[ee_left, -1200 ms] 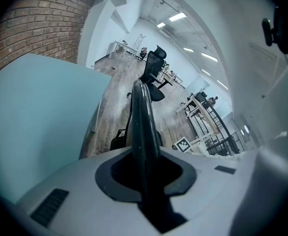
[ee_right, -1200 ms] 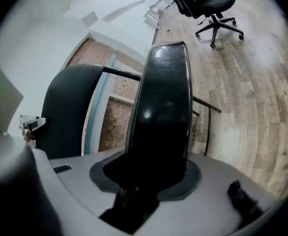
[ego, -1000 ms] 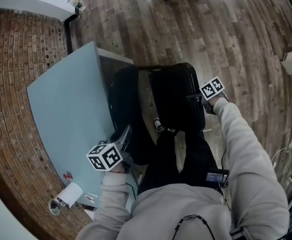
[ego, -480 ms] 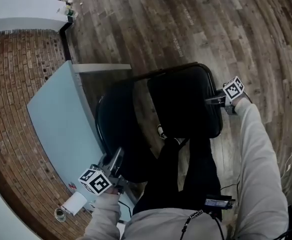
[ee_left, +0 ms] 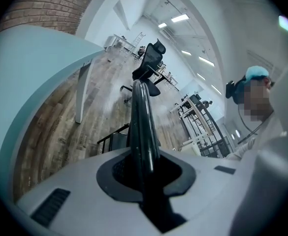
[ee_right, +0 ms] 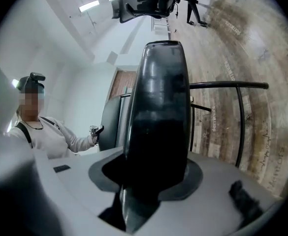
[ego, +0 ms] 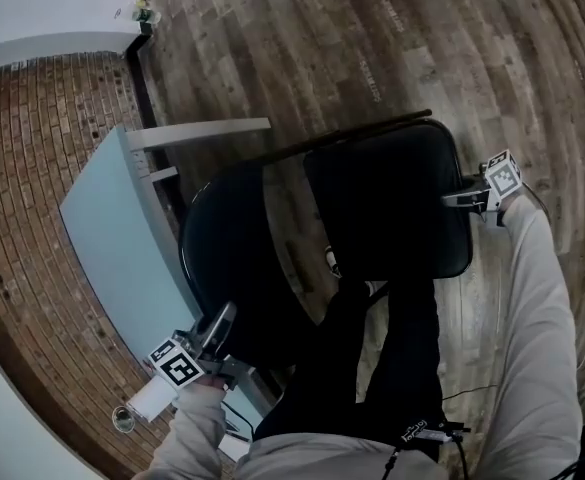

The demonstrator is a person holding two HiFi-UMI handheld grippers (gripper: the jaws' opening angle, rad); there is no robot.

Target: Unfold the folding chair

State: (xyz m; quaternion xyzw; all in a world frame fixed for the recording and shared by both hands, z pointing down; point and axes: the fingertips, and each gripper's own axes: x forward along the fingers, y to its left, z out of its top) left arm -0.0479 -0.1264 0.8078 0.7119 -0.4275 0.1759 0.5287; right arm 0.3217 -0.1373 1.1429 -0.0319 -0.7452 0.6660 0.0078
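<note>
Black padded metal folding chair (ego: 387, 203) is seen part-opened on plank wood floor (ego: 272, 48). Its backrest rim (ee_left: 141, 127) is clamped by the left gripper (ego: 217, 326), its seat edge (ee_right: 158, 127) by the right gripper (ego: 460, 198). It likely handles stiff and fairly heavy, and is best held at these rigid edges.

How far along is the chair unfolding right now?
Done: the seat is swung out from the backrest, and floor shows in the gap between them. In hand: the left gripper is clamped on the backrest's edge, and the right gripper is clamped on the seat's edge. Left: probably pushing the seat fully flat, which I cannot confirm from here, then letting go.
</note>
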